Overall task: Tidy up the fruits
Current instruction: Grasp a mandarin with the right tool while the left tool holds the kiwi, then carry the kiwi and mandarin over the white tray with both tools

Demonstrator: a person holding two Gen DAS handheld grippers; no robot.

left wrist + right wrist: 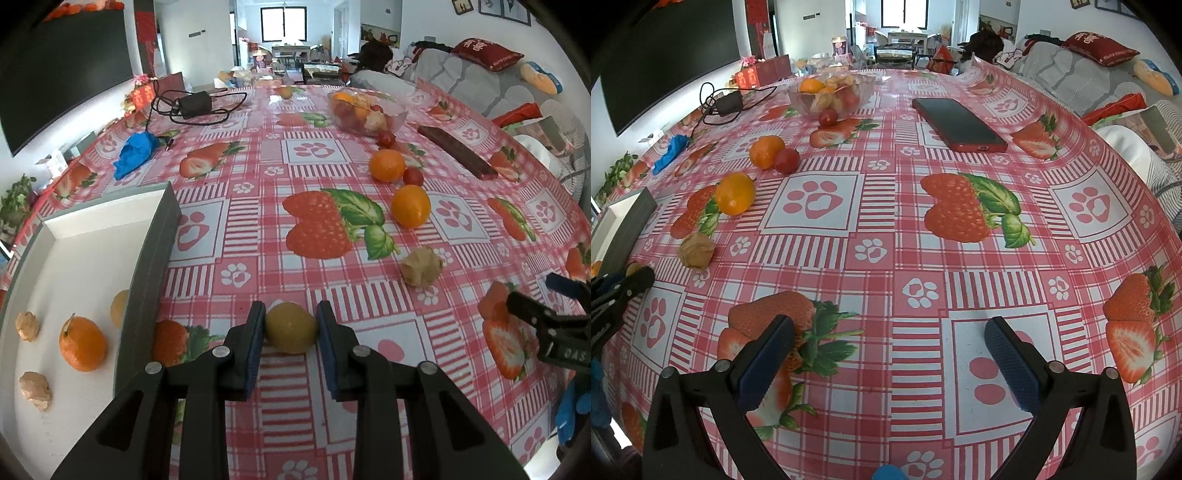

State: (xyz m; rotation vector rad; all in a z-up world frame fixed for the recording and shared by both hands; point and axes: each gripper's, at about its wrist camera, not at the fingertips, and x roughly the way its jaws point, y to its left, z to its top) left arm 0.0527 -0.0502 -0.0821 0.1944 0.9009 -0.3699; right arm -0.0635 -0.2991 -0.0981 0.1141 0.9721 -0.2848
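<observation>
Left hand-held gripper (291,325) pinches a yellowish round fruit (291,326) at bottom centre of its view; right hand-held gripper (888,363) is spread with nothing between its pads.

To do this step well, I judge the fruit should be carried over the grey wall of the white tray (147,258) at lower left and set down clear of the mandarin (82,343) and husked ground cherries (27,325) lying there, keeping the pinch gentle. Only the left wrist view shows the tray's contents; the right wrist view shows the phone (958,123) face-on, the glass bowl of fruit (831,94), and loose oranges (735,194) on the desk (886,258).
</observation>
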